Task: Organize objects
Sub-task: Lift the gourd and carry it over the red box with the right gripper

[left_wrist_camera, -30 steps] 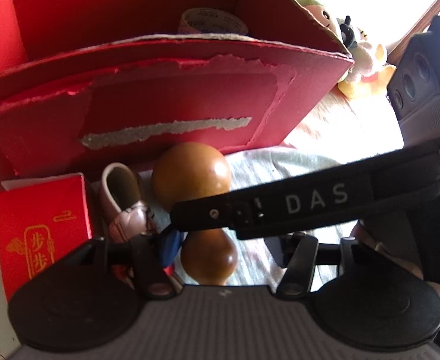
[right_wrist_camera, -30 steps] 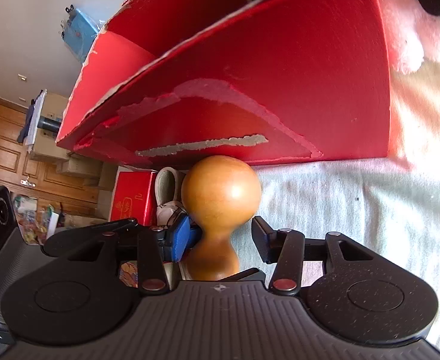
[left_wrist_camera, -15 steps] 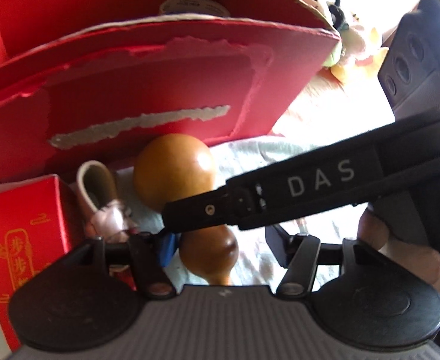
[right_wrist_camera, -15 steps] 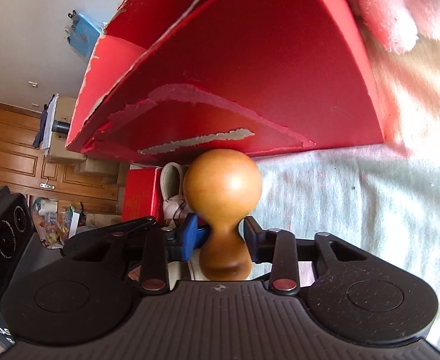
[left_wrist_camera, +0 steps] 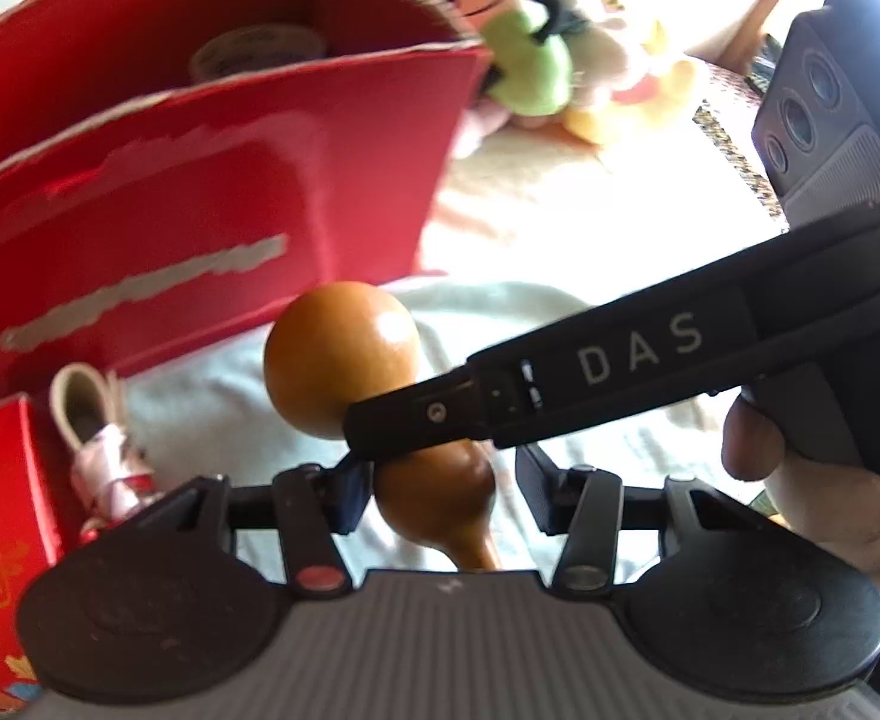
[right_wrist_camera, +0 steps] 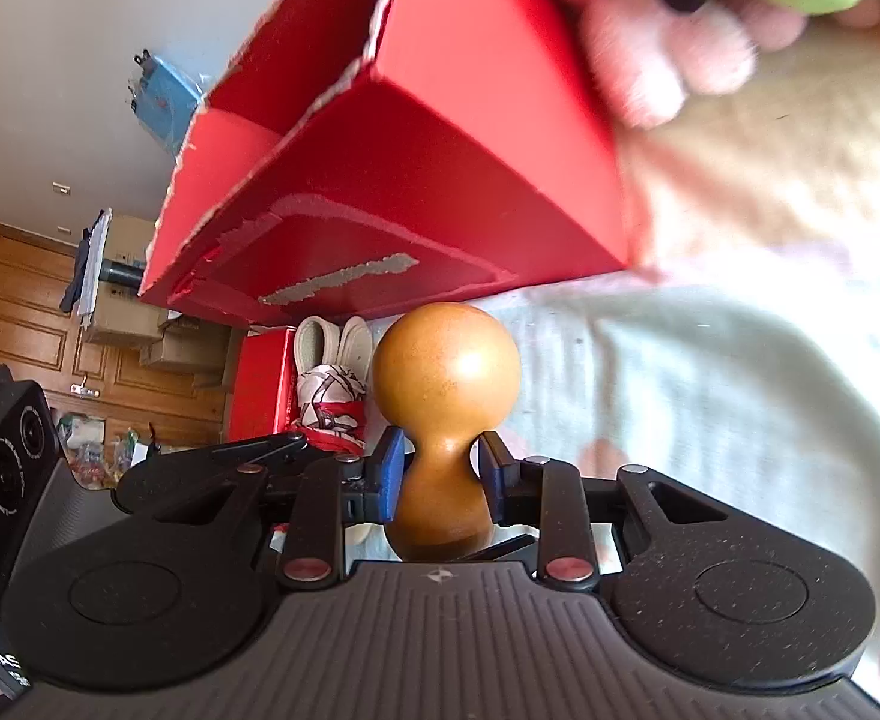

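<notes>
Right wrist view, item one: wooden gourd [right_wrist_camera: 445, 372], held at its narrow waist by the right tongs [right_wrist_camera: 440, 474], which are closed on it. Its long axis runs straight ahead along the fingers, larger bulb forward, smaller bulb toward the camera. Left tongs [left_wrist_camera: 440, 495] stand wide, holding nothing, the gourd's lower bulb between them and against the left finger. The right hand has the gourd; the left only attends.
Item two: red box [right_wrist_camera: 440, 180], open-topped, just beyond the gourd and the likely destination.
Surface: pale cloth [right_wrist_camera: 710, 396], soft; whether it covers a bed cannot be told.
Room: wooden door [right_wrist_camera: 14, 306], cartons, plush toys [left_wrist_camera: 536, 48].
</notes>
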Available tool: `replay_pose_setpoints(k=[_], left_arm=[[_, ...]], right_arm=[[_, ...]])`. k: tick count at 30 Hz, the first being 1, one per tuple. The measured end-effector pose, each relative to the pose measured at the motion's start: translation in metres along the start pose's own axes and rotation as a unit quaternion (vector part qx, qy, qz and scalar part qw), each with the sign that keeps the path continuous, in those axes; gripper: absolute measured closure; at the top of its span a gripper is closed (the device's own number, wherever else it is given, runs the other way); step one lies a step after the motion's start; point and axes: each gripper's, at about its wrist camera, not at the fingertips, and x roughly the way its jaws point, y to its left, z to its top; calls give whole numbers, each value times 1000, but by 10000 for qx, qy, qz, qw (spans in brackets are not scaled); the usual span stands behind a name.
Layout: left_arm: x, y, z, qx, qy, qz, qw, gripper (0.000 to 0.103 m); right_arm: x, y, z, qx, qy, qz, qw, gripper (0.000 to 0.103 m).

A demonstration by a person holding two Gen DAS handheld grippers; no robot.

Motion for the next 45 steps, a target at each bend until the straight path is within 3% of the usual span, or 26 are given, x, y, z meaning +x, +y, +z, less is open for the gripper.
replay_pose_setpoints(k=[12,25,38,45], left_arm=[[-18,-62,21,607,-513,-206,9966,53],[-62,-92,62,1166,-1462,-230,9821,53],[-107,-25,98,1060,-2206,200,9694,53],[-104,30,116,789,-2109,370,9736,53]], right_arm=[[-47,4,-10,49,-730,4,9973,73],[-91,45,7,-304,-1769,35,9838,73],[-92,104,71,-1263,-2092,127,9696,73],[-56,136,113,-1445,-1902,86,9710,73]])
